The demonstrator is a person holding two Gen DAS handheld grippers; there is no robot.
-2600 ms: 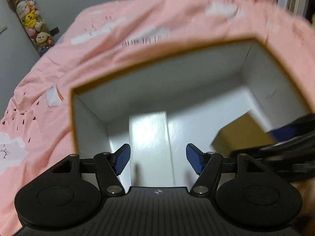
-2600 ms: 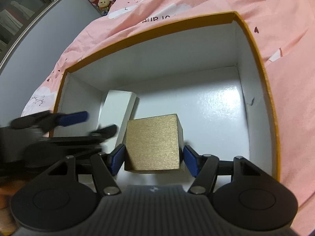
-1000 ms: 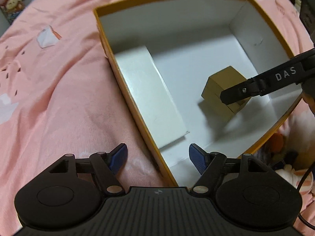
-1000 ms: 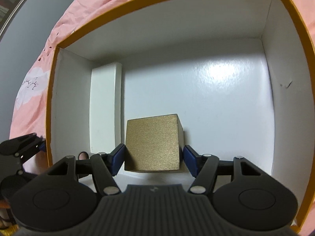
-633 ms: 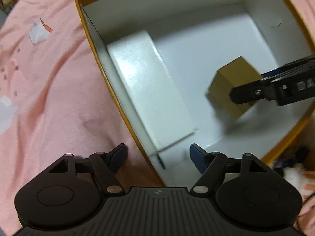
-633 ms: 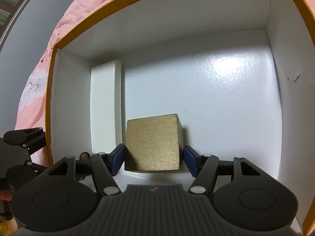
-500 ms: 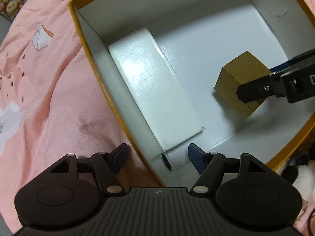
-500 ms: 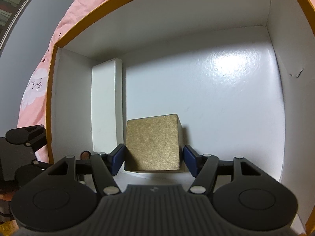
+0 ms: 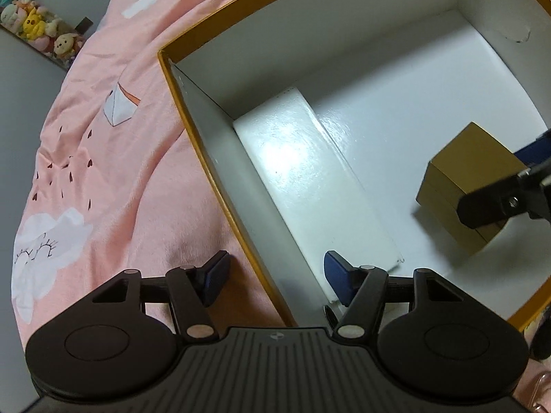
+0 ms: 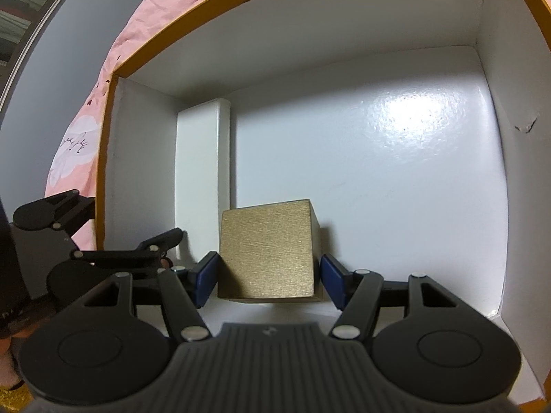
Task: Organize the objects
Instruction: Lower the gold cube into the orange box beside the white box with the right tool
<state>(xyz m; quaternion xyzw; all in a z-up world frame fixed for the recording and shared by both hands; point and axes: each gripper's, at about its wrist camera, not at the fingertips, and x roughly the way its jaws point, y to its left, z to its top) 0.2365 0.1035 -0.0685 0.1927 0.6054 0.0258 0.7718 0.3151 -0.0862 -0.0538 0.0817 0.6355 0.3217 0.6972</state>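
An orange-rimmed box (image 9: 193,127) with a white interior is sitting on a pink bedspread (image 9: 113,158); inside it, a long white box (image 10: 203,179) is lying flat along the left wall and a gold cube box (image 10: 268,251) is sitting near the front, just beside it. The right gripper (image 10: 268,275), pointing steeply down into the box, is grasping the gold cube box between its blue pads. The left gripper (image 9: 275,275), also pointing steeply down, is straddling the left wall of the orange-rimmed box, its jaws closing but not yet pressing on the wall.
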